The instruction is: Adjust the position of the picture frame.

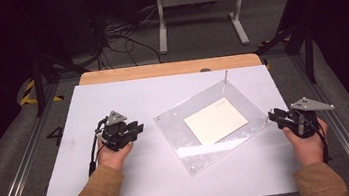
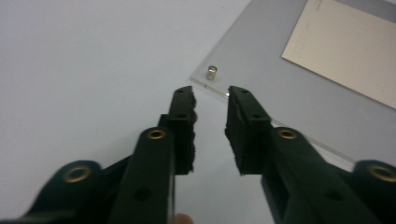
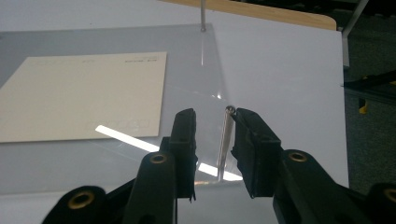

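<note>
Lying flat on the white table (image 1: 73,191), a clear acrylic plate (image 1: 204,150) covers a cream card (image 1: 216,122) and stands on slim metal posts. One post (image 3: 226,140) rises between the parted jaws of the right gripper (image 3: 214,116), close against one jaw, though contact cannot be told. Just ahead of the left gripper (image 2: 210,92), whose jaws are also apart and empty, sits a short metal stud (image 2: 212,73) at the plate's corner. Another post (image 1: 226,77) stands at the far corner.
</note>
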